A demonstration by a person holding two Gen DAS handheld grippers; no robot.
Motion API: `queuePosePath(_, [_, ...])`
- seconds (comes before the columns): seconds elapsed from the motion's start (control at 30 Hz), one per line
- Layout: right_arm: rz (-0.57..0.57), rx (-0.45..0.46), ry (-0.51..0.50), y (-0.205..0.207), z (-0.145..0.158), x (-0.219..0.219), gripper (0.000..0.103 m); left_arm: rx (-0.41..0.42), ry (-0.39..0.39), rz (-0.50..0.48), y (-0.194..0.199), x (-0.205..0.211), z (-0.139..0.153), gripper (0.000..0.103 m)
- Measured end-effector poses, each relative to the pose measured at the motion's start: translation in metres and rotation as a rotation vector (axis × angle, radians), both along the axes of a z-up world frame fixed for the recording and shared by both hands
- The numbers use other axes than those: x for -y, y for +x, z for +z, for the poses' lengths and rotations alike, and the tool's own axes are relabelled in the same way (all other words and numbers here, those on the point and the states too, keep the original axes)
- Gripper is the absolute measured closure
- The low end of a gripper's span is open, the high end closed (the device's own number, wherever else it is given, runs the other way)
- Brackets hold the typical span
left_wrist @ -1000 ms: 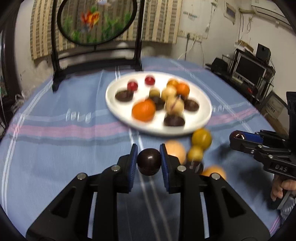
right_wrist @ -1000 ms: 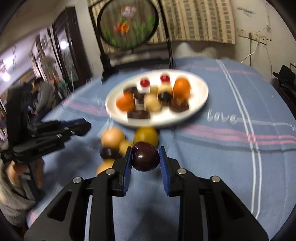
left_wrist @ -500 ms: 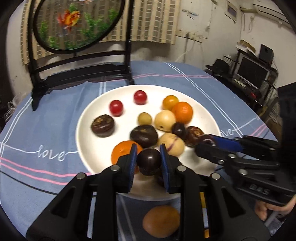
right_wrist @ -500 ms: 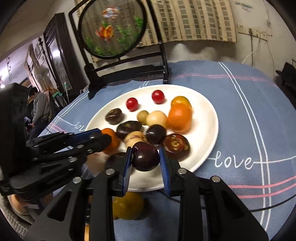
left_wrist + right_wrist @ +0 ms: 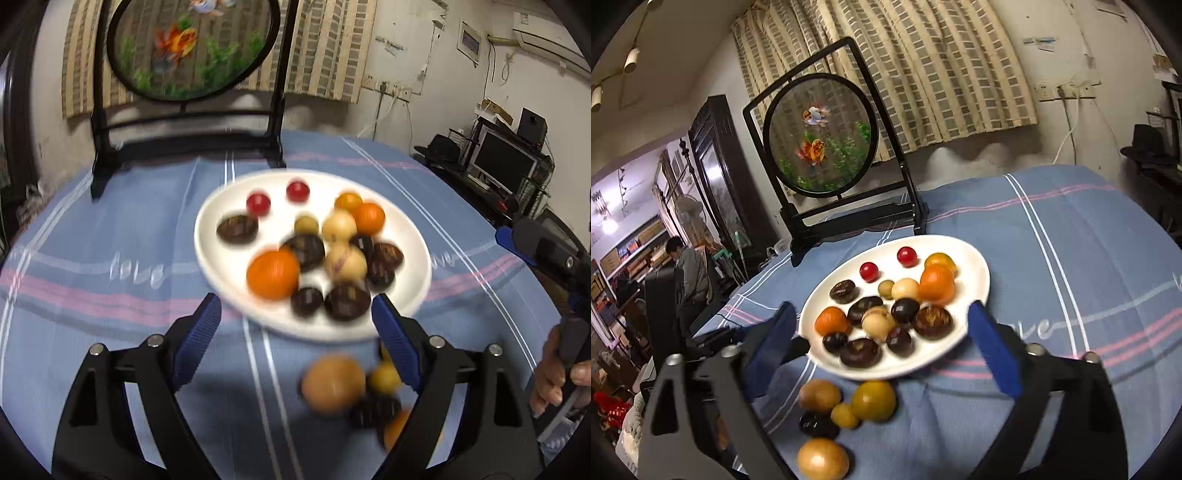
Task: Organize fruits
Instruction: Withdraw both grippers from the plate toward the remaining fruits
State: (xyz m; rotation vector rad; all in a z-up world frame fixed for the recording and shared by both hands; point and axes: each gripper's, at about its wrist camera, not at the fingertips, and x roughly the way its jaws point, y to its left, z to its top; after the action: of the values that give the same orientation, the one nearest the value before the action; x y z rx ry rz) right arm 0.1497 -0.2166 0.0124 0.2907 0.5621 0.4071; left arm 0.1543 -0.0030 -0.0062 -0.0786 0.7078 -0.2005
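A white plate (image 5: 410, 236) (image 5: 971, 266) on the blue striped cloth holds oranges, red cherry tomatoes, pale round fruits and several dark plums. A small dark plum (image 5: 306, 301) lies near the plate's front rim, and another plum (image 5: 899, 339) rests beside it. My left gripper (image 5: 293, 308) hangs just before the plate, its jaws opening wide with nothing held. My right gripper (image 5: 882, 314) does the same from the other side, empty too. Loose fruits wait on the cloth below the plate: a tan one (image 5: 332, 384), a yellow-green one (image 5: 873, 400) and a dark one (image 5: 818, 424).
A round goldfish screen on a black stand (image 5: 192, 48) (image 5: 820, 136) rises behind the plate. A person's hand (image 5: 554, 376) grips the right tool at the edge of the left wrist view. A person (image 5: 685, 266) sits far off at the left. A monitor (image 5: 502, 162) stands beyond the table's right side.
Both grippers were shut on dark plums above the plate. Both have let go, their jaws have spread wide, the plums lie on the plate, and both tools have drawn back.
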Motion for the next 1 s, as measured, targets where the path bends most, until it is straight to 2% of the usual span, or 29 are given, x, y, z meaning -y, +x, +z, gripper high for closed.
queuePosePath(0.17, [-0.006,-0.055,-0.02,-0.021,-0.007,0.003,0.008,-0.003,0.042,-0.007,-0.045,0.002,-0.011,0.012])
queuePosePath(0.23, [-0.034,-0.055,-0.01,-0.032,-0.006,0.01,0.003,-0.013,0.042,-0.032,-0.053,0.007,-0.016,0.012])
queuePosePath(0.4, [-0.078,-0.08,0.028,-0.034,-0.01,0.024,0.002,-0.025,0.042,-0.079,-0.055,0.019,-0.02,0.012])
queuePosePath(0.63, [-0.073,-0.115,0.037,-0.031,-0.013,0.024,0.002,-0.075,0.037,-0.082,-0.038,0.028,-0.03,0.01])
queuePosePath(0.73, [-0.074,-0.109,0.04,-0.032,-0.013,0.024,0.002,-0.085,0.07,-0.082,-0.036,0.031,-0.034,0.009])
queuePosePath(0.8, [-0.071,-0.113,0.039,-0.032,-0.013,0.023,0.002,-0.097,0.086,-0.062,-0.035,0.028,-0.035,0.008])
queuePosePath(0.9, [-0.073,-0.123,0.036,-0.032,-0.015,0.024,0.002,-0.12,0.088,-0.031,-0.039,0.017,-0.036,0.002])
queuePosePath(1.0, [-0.08,-0.139,0.035,-0.031,-0.017,0.026,0.002,-0.136,0.101,0.014,-0.049,-0.002,-0.037,0.002])
